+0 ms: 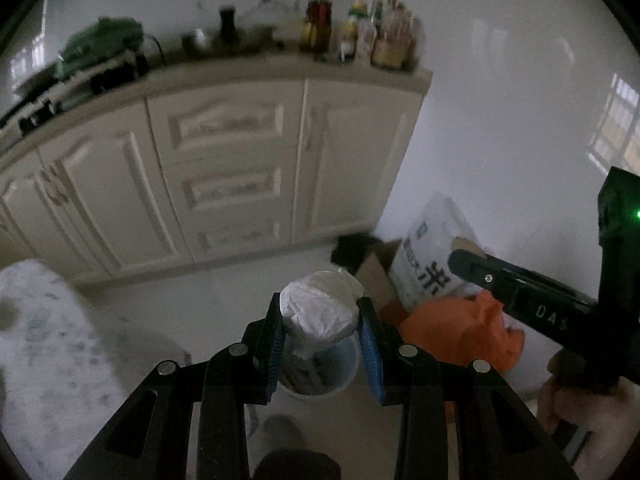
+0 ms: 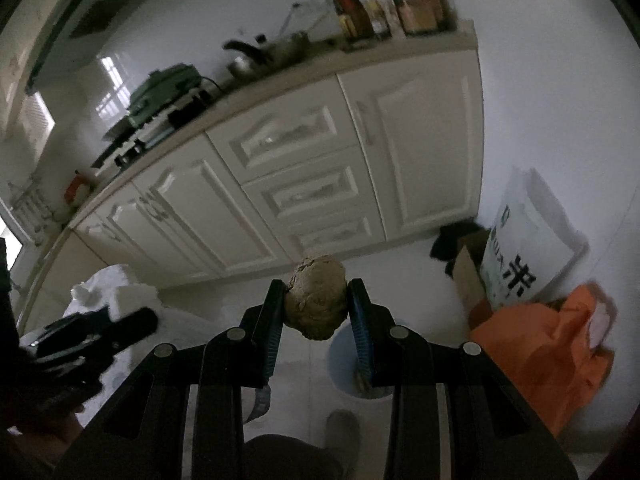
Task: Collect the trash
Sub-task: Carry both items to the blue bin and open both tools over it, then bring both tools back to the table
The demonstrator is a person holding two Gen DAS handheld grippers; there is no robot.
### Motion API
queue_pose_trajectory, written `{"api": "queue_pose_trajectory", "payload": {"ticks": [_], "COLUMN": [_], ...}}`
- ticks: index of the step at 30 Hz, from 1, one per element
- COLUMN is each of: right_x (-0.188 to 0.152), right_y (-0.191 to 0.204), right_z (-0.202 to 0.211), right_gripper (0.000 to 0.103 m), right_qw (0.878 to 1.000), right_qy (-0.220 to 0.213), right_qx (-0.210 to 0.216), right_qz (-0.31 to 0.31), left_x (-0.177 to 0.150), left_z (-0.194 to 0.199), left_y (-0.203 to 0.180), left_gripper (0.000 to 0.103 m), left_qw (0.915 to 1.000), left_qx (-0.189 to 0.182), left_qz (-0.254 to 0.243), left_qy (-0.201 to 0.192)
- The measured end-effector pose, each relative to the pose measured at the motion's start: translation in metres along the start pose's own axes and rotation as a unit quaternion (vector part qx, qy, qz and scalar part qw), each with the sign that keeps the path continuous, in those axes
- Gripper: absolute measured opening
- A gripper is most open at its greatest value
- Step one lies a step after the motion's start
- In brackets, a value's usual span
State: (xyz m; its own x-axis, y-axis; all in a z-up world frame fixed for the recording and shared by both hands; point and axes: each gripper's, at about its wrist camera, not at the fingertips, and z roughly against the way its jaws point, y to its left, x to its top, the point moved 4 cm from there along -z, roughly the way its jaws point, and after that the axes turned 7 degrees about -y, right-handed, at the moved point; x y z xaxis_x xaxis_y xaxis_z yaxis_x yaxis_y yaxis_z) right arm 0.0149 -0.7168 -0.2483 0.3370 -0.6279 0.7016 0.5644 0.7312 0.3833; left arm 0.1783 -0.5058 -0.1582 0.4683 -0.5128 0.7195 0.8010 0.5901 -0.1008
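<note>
My left gripper [image 1: 320, 312] is shut on a crumpled white wad of paper or plastic [image 1: 320, 310], held above a pale round trash bin [image 1: 320, 372] on the floor. In the right wrist view my right gripper [image 2: 316, 300] is shut on a brown crumpled lump [image 2: 316, 298], with the same bin [image 2: 344, 360] just below and to the right of it. The right gripper's black body [image 1: 532, 300] shows at the right of the left wrist view, and the left gripper's body [image 2: 88, 340] at the left of the right wrist view.
White kitchen cabinets [image 1: 224, 176] stand behind the bin, with bottles [image 1: 360, 32] and a stove on the counter. An orange bag [image 1: 460, 328], a cardboard box [image 1: 376, 276] and a white printed sack [image 1: 432, 256] sit right of the bin. A white speckled bag [image 1: 44, 344] lies left. A shoe [image 2: 344, 428] is near the bin.
</note>
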Motion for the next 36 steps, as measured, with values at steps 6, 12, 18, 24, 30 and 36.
{"api": "queue_pose_trajectory", "payload": {"ticks": [6, 12, 18, 24, 30, 36], "right_x": [-0.009, -0.015, -0.021, -0.022, -0.024, -0.024], "right_y": [-0.018, -0.033, -0.046, -0.052, -0.051, -0.025], "right_z": [-0.043, -0.084, -0.105, -0.093, -0.068, -0.033], "right_gripper": [0.032, 0.035, 0.059, 0.099, 0.103, 0.103], "right_qw": [0.999, 0.997, 0.994, 0.993, 0.992, 0.995], "right_qy": [0.034, 0.062, 0.085, 0.073, 0.059, 0.046], "right_qx": [-0.001, 0.002, 0.002, -0.009, -0.022, -0.012], "right_qz": [-0.019, -0.040, -0.071, -0.090, -0.107, -0.093], "left_x": [0.021, 0.030, 0.042, 0.048, 0.041, 0.024], "left_z": [-0.071, -0.142, -0.191, -0.181, -0.130, -0.042], "left_y": [-0.005, -0.005, -0.009, -0.008, -0.006, 0.001], "left_gripper": [0.031, 0.038, 0.093, 0.098, 0.099, 0.100], "left_qw": [0.9989, 0.9945, 0.9926, 0.9931, 0.9956, 0.9972], "left_qx": [-0.007, -0.017, 0.027, 0.059, 0.070, 0.073], "left_qz": [0.000, 0.007, -0.015, -0.017, -0.013, -0.009], "left_qy": [0.046, 0.103, 0.117, 0.101, 0.062, 0.012]}}
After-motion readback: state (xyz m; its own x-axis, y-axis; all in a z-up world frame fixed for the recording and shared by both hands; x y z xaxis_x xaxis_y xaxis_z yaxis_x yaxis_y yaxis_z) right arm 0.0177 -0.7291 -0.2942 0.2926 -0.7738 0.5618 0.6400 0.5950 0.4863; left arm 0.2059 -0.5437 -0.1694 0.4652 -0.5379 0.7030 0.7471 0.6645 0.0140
